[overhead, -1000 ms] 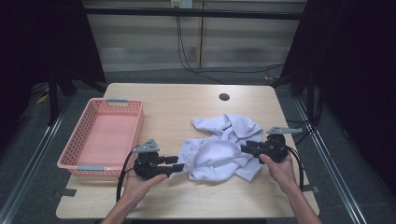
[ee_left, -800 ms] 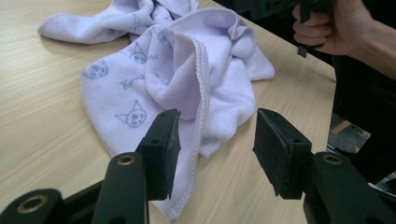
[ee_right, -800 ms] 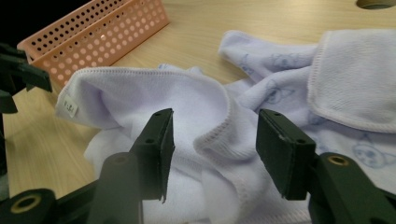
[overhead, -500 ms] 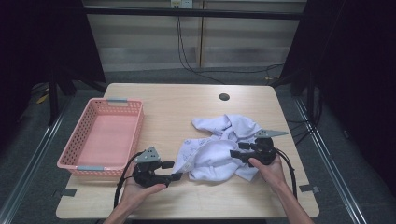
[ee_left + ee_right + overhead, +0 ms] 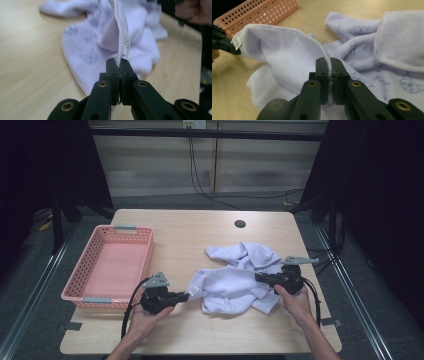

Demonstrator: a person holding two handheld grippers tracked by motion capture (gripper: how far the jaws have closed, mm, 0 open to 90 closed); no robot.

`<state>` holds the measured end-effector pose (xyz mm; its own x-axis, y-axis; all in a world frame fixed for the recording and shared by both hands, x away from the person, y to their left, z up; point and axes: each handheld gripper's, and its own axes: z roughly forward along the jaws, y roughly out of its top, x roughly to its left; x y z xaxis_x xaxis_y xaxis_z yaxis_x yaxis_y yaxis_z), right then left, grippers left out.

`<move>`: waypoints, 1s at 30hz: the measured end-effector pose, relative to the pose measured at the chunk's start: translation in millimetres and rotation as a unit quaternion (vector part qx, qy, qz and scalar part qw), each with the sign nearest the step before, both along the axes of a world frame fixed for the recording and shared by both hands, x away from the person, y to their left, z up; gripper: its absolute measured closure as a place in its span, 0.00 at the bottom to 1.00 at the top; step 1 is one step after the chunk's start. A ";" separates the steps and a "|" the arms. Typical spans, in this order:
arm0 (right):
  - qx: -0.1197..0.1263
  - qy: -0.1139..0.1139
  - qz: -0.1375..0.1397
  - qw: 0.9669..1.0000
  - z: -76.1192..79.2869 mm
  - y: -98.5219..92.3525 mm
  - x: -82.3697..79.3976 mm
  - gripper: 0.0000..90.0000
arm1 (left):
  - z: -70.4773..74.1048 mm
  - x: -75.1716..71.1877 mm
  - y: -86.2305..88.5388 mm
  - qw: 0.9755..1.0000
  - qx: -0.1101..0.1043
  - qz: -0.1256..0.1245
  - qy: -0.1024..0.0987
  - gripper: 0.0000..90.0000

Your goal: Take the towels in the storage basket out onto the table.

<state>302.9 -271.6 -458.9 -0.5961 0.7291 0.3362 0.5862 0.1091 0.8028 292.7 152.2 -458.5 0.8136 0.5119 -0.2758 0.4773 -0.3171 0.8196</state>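
I see a pale purple towel (image 5: pixel 235 282) lying crumpled on the surface (image 5: pixel 200 335), right of the pink basket (image 5: pixel 107 267). It is soft, with small blue drawings and a stitched white hem. My left tongs (image 5: pixel 119 65) have just closed and pinch the hem by a small tag (image 5: pixel 236 42). My right tongs (image 5: pixel 329 64) have just closed and pinch the hem too.

light: even overhead, table (image 5: pixel 200 330) lit | bg dark | shadows soft | tool views: near sharp, far blurred
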 end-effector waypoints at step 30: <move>0.057 -0.142 0.013 0.988 162.2 -26.3 -36.6 0.96 | 134.1 9.0 24.2 0.990 -0.075 0.008 -0.117 0.98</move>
